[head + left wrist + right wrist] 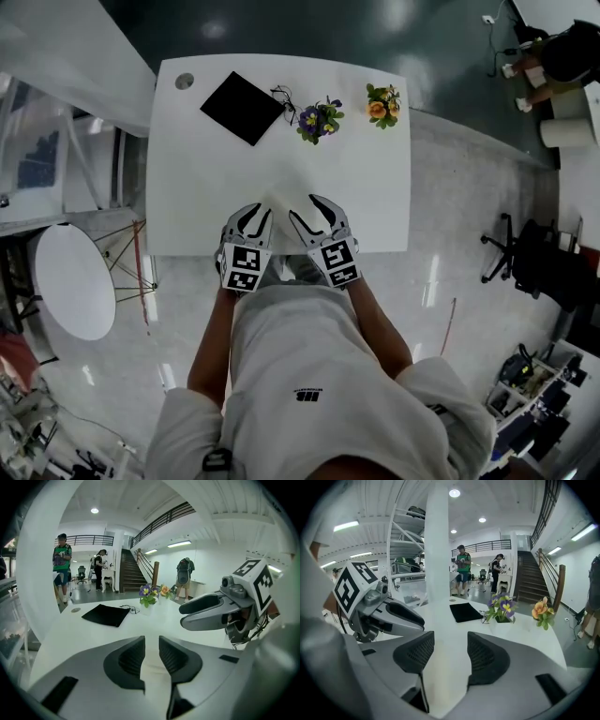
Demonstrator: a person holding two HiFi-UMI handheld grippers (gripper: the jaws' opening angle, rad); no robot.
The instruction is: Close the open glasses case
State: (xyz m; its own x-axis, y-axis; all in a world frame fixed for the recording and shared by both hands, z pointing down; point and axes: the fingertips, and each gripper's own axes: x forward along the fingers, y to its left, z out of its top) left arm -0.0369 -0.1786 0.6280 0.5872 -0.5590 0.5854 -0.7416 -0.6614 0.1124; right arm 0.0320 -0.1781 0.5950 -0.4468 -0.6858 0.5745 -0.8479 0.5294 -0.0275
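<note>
No open glasses case is plain to see. A flat black pouch lies at the table's far left, with thin wire glasses just right of it. The same pouch and glasses show far ahead in the left gripper view. A faint cream patch lies on the white table between the grippers; I cannot tell what it is. My left gripper and right gripper rest side by side at the near edge. Left gripper stands narrowly open, right gripper wider, both holding nothing.
Two small flower pots stand at the back: purple flowers and orange flowers. A round grommet sits in the far left corner. A round white side table stands left of the table. People stand far off in the room.
</note>
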